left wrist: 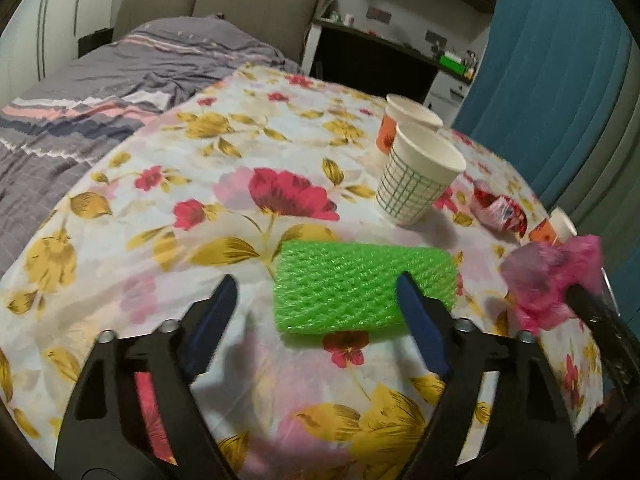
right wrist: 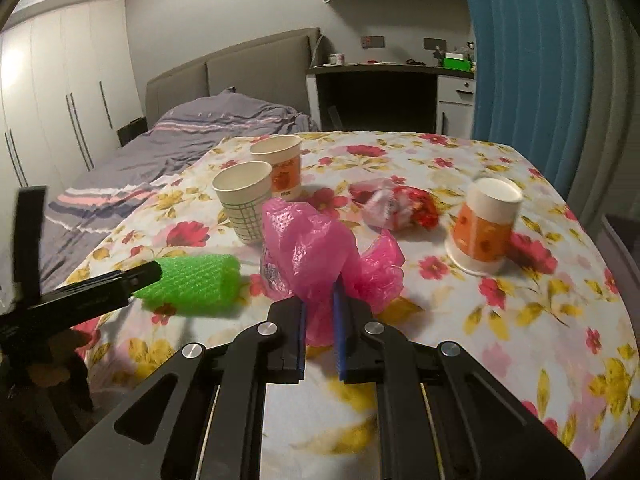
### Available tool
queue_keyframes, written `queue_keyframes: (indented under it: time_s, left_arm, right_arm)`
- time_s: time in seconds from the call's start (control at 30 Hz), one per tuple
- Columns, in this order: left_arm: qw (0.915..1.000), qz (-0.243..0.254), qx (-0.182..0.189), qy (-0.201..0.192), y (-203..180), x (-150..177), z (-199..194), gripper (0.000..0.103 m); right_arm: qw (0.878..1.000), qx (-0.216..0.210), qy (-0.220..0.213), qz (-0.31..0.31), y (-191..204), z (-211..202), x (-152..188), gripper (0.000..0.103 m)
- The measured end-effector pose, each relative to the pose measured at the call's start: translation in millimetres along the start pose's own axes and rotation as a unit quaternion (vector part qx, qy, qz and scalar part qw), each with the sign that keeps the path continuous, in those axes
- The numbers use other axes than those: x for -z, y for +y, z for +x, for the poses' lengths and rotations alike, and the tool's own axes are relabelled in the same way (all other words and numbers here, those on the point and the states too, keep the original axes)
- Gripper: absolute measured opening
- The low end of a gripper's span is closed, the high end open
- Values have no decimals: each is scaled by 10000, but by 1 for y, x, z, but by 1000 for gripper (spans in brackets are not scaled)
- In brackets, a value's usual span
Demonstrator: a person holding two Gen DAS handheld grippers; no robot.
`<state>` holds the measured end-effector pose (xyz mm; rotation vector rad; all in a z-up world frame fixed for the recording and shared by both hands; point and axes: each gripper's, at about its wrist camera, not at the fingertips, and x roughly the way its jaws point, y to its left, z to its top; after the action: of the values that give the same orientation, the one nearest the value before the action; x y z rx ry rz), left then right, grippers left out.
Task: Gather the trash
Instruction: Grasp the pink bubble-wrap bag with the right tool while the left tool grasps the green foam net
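Note:
A green foam net sleeve (left wrist: 362, 286) lies on the flowered tablecloth (left wrist: 192, 216). My left gripper (left wrist: 316, 284) is open, just short of the sleeve, with its right finger over the sleeve's near right end. The sleeve also shows in the right wrist view (right wrist: 196, 284) with the left gripper's finger (right wrist: 136, 280) at its left end. My right gripper (right wrist: 320, 304) is shut on a pink plastic bag (right wrist: 316, 252) and holds it above the table. The bag shows at the right of the left wrist view (left wrist: 556, 276).
A checked paper cup (right wrist: 242, 200) and an orange cup (right wrist: 280, 170) stand upright behind the bag. A red and white crumpled wrapper (right wrist: 396, 204) lies mid-table. Another orange cup (right wrist: 486, 226) stands upside down at the right. A bed (right wrist: 180, 136) is beyond the table's left edge.

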<state>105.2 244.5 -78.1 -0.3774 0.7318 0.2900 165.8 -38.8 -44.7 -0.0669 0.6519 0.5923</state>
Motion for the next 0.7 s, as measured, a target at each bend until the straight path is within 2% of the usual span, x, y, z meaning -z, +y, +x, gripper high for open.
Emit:
queue_keyframes:
  time_s: [0.03, 0.1, 0.17, 0.23, 0.27, 0.3, 0.4, 0.5, 0.7]
  left_arm:
    - [9999, 39, -28, 126, -2, 1, 6, 72]
    - [9996, 42, -43, 280, -2, 2, 13, 62]
    - [9995, 19, 5, 312, -2, 4, 15, 55]
    - [9997, 47, 13, 260, -4, 4, 13, 44]
    - [9997, 46, 35, 251, -5, 5, 13, 31]
    - [9996, 27, 52, 258, -6, 5, 13, 23]
    - [9997, 24, 146, 198, -7, 7, 10, 11]
    - [9997, 34, 246, 89, -10, 7, 5, 6]
    - [9986, 43, 425, -305, -20, 9, -24, 4]
  right_arm:
    - [10000, -1, -17, 32, -2, -3, 1, 12]
    - [9999, -6, -60, 100, -7, -10, 3, 12]
    - [9998, 16, -102, 143, -11, -16, 5, 12]
    - [9997, 45, -126, 187, -15, -19, 7, 12]
    - [9997, 51, -131, 220, -17, -21, 7, 12]
    - [9996, 57, -142, 258, -19, -22, 8, 12]
    - [9992, 83, -166, 354, -26, -27, 10, 12]
    - [9988, 110, -186, 437, -32, -32, 12, 12]
    - [9982, 139, -273, 524, -42, -44, 15, 12]
